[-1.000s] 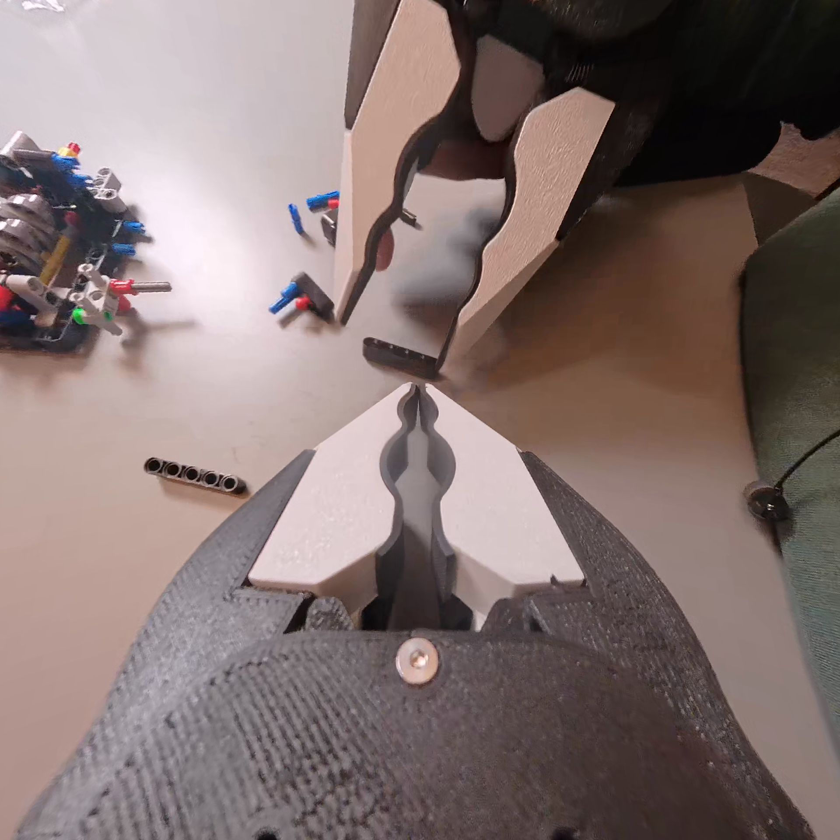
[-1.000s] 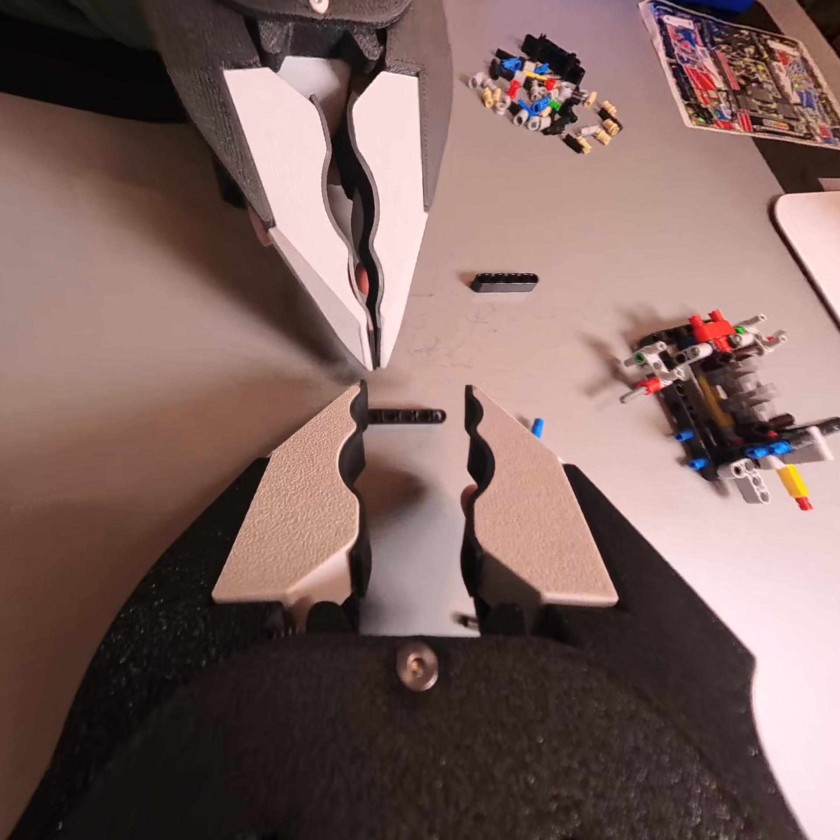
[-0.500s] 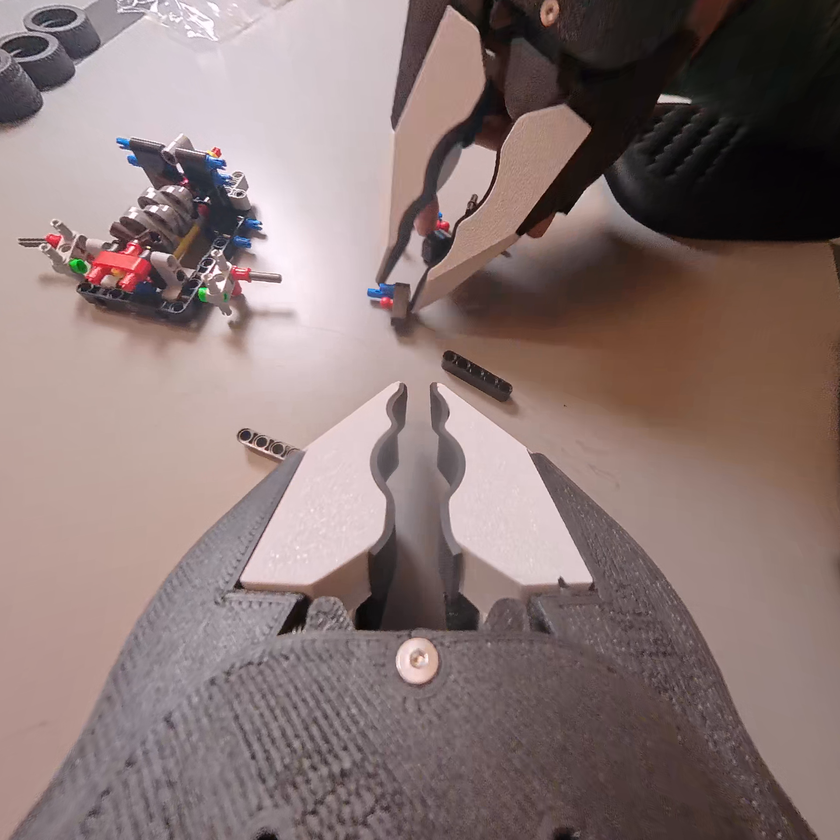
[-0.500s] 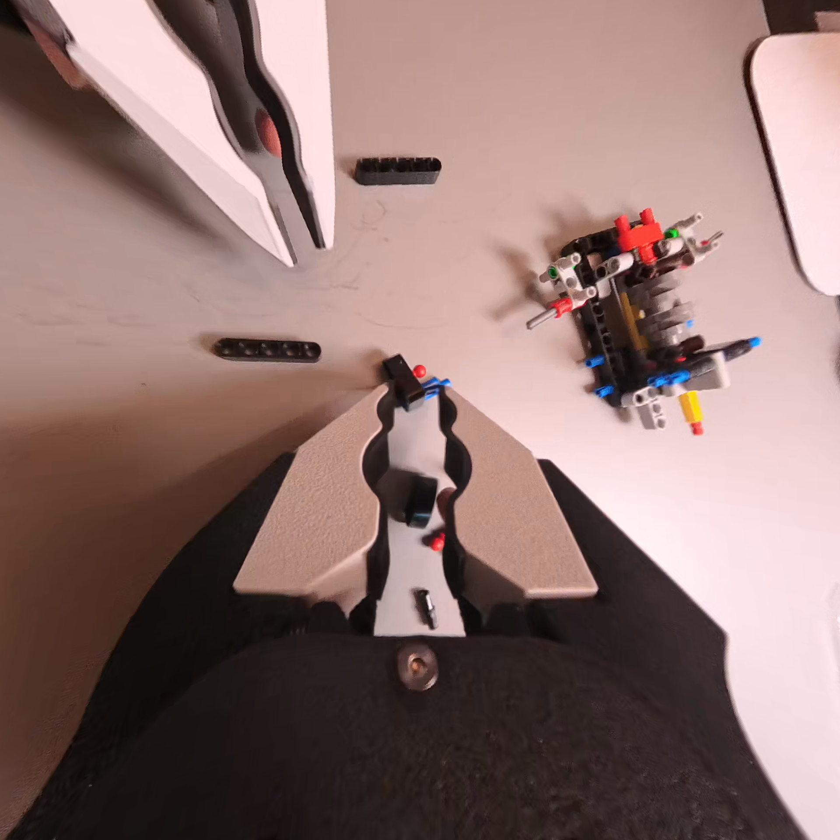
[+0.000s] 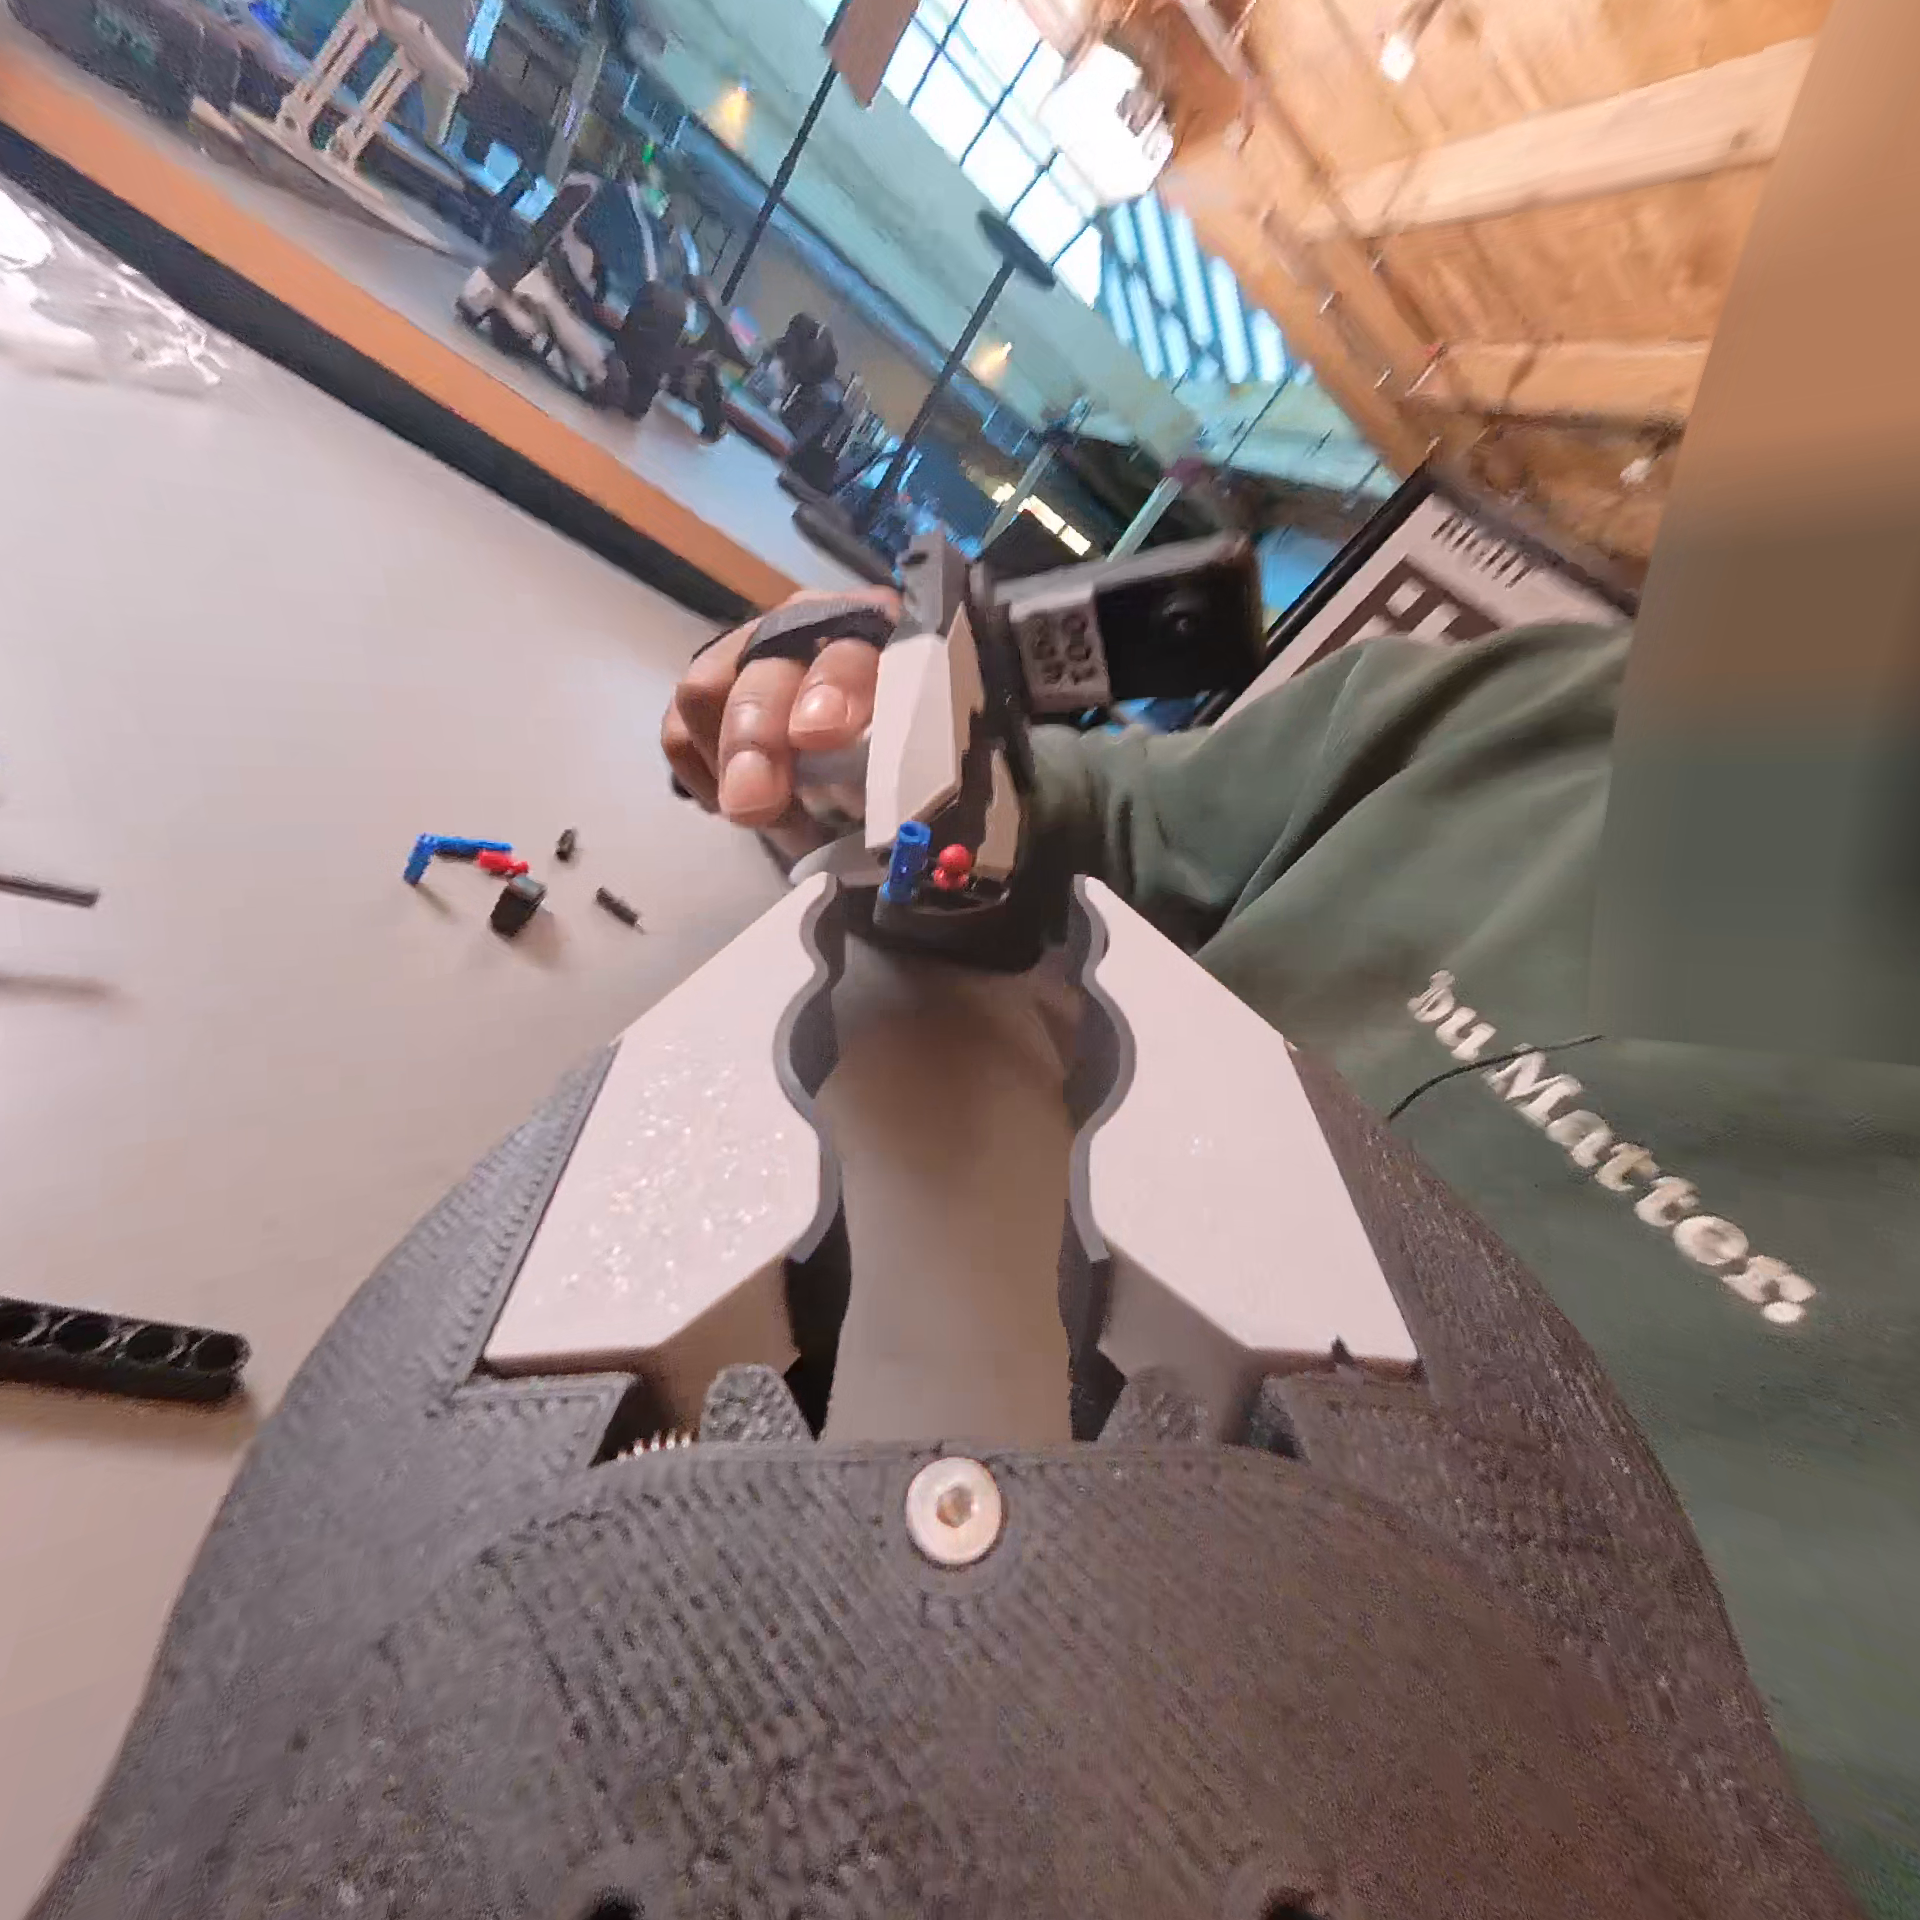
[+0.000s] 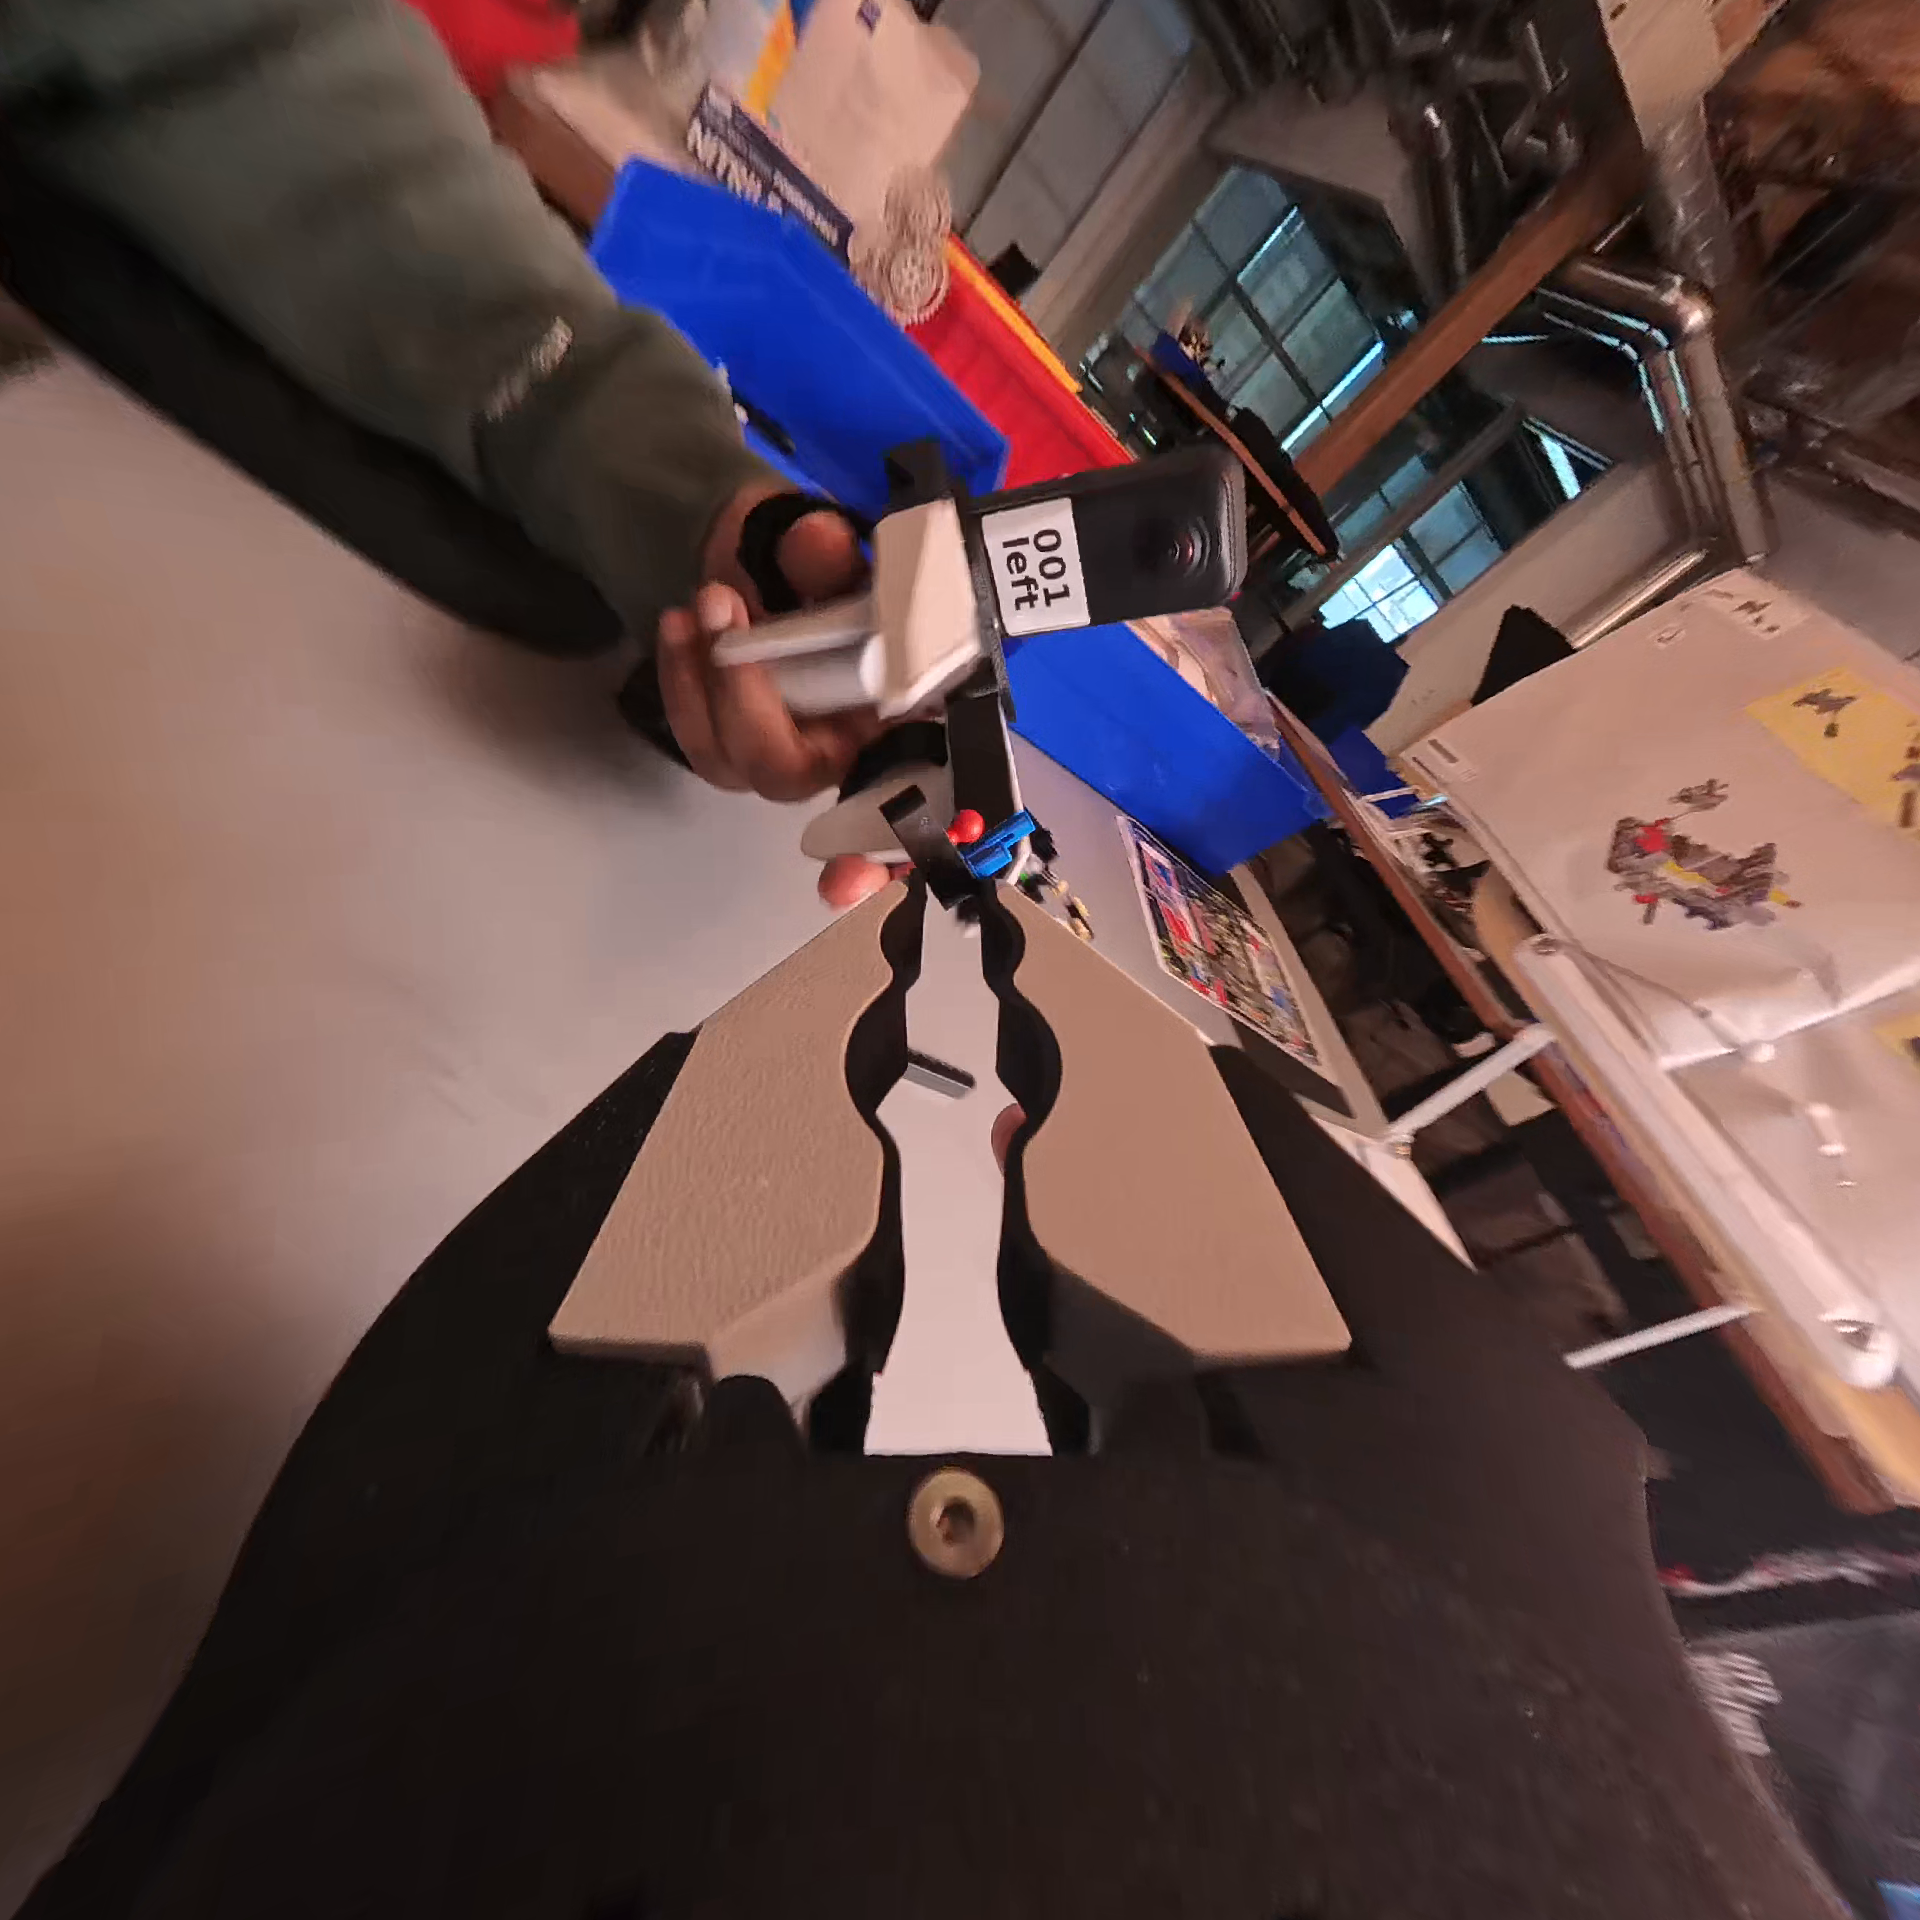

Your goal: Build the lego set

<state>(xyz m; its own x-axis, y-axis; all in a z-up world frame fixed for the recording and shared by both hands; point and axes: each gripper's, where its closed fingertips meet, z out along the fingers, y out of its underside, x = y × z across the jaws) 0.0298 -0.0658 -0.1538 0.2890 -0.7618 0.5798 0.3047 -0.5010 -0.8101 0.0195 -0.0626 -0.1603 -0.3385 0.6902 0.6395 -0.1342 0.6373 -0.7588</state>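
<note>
progress: early to middle, by my judgement. only a small piece [image 5: 914,914] is in hand; the main build is not in view, so its state cannot be confirmed.

your right claw [image 6: 951,904] is nearly closed at the tips and pinches the piece, held up off the bench [image 5: 260,623]. your left claw [image 5: 956,904] is spread wide, with the piece between its tips. contact with either finger cannot be confirmed.

the piece: a short black body with a blue pin and a red ball pin standing side by side from it. it looks seated square, though blur limits the check.

left to do: loose bits [image 5: 488,873] lie on the bench at the left, a black beam [image 5: 114,1351] lies nearer, and the manual [image 6: 1216,945] lies far right. all of these parts are unfitted.
</note>
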